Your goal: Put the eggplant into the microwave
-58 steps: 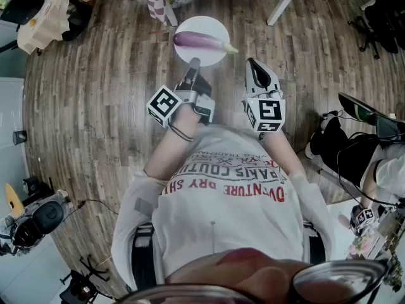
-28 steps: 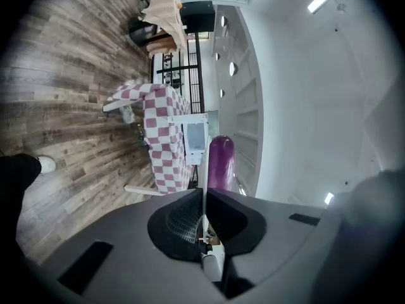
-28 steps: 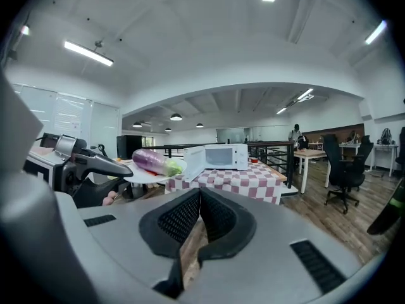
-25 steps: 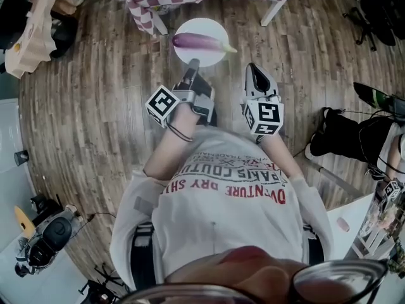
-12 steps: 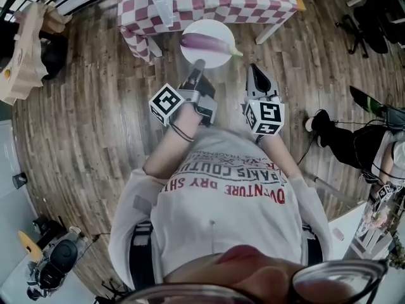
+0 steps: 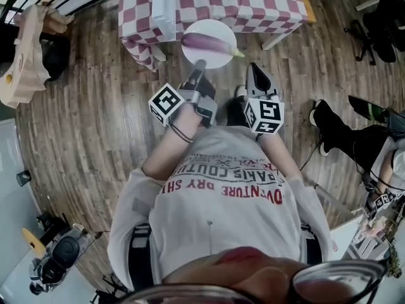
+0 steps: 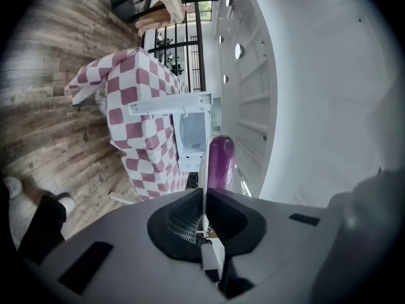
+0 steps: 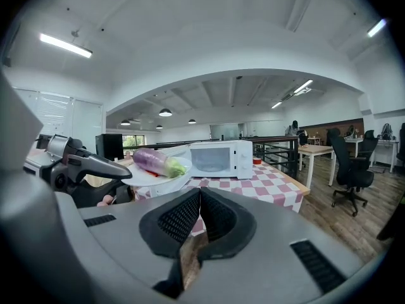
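Transport step: the left gripper (image 6: pixel 199 65), clamped on the plate (image 6: pixel 215 61) rim, holds the eggplant (image 6: pixel 205 42) at the desk (image 6: pixel 253 5) edge, the right gripper (image 6: pixel 255 71) is closed and empty, so opening the microwave (image 8: pixel 221 159) door likely comes next.

A red-and-white checked tabletop (image 6: pixel 253 2) stands on a worn wood-plank floor (image 6: pixel 82 125). Beyond it runs a black railing (image 8: pixel 275 152). To its right sit a pale wooden desk (image 8: pixel 319 149) and a black office chair (image 8: pixel 345 154). Overhead, a white arched ceiling (image 8: pixel 209 37) carries strip lights (image 8: pixel 65 45) and round lamps (image 8: pixel 165 113).
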Tool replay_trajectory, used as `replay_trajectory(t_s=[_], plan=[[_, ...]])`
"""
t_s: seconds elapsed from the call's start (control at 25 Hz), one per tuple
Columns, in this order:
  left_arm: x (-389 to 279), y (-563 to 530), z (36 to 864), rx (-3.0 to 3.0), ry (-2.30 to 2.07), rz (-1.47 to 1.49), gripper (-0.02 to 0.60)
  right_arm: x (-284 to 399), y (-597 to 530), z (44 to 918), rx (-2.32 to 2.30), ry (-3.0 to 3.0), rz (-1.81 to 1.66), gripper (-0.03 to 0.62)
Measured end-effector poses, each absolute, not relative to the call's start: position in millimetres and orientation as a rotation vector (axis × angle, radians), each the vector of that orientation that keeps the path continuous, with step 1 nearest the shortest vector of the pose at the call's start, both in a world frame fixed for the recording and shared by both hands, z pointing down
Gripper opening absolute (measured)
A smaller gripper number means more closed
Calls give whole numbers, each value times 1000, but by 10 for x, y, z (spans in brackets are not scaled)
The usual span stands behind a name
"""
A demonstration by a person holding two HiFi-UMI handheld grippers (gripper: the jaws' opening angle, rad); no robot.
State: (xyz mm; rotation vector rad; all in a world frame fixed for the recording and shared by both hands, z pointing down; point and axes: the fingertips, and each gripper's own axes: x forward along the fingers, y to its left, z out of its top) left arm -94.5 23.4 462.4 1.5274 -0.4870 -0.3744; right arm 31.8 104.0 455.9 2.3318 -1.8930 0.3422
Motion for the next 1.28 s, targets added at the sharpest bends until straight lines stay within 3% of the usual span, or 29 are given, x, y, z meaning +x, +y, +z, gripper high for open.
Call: replay_trajectory(t_s=[0.8,1.28], plan=[[766,-1356,4680,1469,-679,-528,37,2295,-869,4560,2114,-2141,358,26],[1189,-2048,4874,1405,-781,-554,37,2767,-1647,4724,2003,-2219,463,26]])
